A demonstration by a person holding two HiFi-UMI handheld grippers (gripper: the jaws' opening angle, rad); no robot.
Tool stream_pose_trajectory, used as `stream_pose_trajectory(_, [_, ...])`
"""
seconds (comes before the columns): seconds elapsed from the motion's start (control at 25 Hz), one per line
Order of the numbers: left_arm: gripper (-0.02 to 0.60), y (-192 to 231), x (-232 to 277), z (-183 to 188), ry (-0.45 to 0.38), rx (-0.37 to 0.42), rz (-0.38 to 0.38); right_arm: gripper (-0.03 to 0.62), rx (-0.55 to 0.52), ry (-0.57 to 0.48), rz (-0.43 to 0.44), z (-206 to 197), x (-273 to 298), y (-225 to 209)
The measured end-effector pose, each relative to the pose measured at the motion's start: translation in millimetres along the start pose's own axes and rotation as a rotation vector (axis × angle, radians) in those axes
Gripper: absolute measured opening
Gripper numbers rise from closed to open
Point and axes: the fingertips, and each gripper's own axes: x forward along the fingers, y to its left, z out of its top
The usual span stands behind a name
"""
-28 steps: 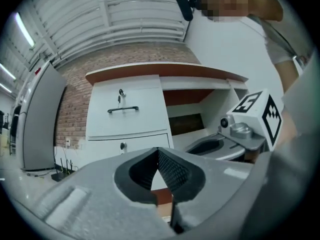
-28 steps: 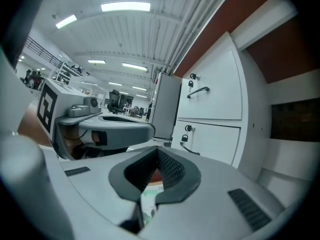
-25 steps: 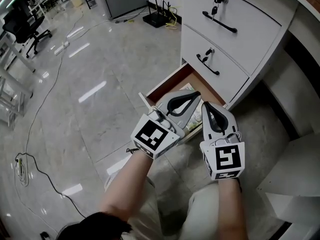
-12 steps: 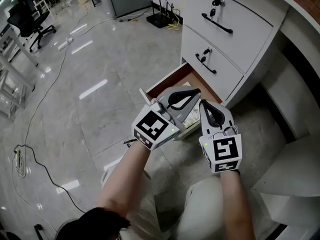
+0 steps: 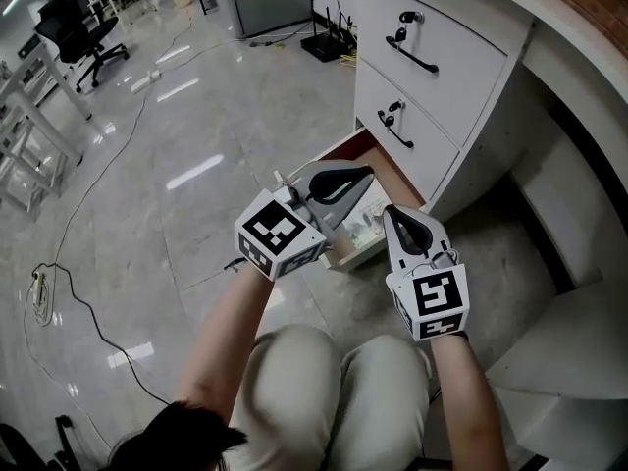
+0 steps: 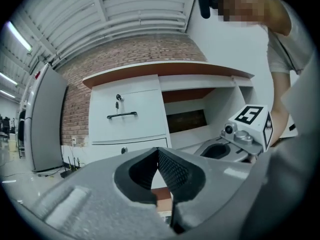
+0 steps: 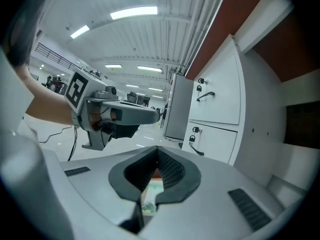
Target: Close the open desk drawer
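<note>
**Bottom drawer, open; two claws above it**

Drawer (image 5: pixel 332 155): lowest of three and pulled out. It lies directly beneath the left claw (image 5: pixel 367 174) and just ahead of the right claw (image 5: pixel 389 210). White panels, brown wood-toned interior, papers (image 5: pixel 368 226) inside.

Both claws: pinched together, holding nothing. They are probably set so to act as blunt pushers on the drawer front.

Pads (image 6: pixel 175 171): black and ribbed, on smooth grey shells.

The glossy tiled floor (image 5: pixel 226 116) is occupied by the desk drawer unit (image 5: pixel 432 77). A router (image 5: pixel 327 45) is set just beside the unit, and a long cable (image 5: pixel 108 160) is laid well apart from it.
</note>
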Motion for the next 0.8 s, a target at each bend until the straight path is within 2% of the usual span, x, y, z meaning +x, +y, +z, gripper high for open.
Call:
stream_pose_trajectory(0.2, [0.006, 11, -18, -20, -0.009, -0.055, 0.087, 0.012, -0.012, 0.024, 0.072, -12, 11, 17])
stream_pose_trajectory(0.32, [0.006, 23, -32, -46, 0.013, -0.065, 0.119, 0.012, 0.019, 0.03, 0.101, -21, 31, 27])
stream_pose_trajectory(0.52, [0.008, 51, -57, -100, 0.031, -0.144, 0.188, 0.014, 0.071, 0.109, 0.188, -65, 56, 60])
stream_pose_trajectory(0.8, [0.008, 50, -85, -157, 0.104, -0.179, 0.236, 0.022, 0.067, 0.218, 0.291, -124, 65, 108])
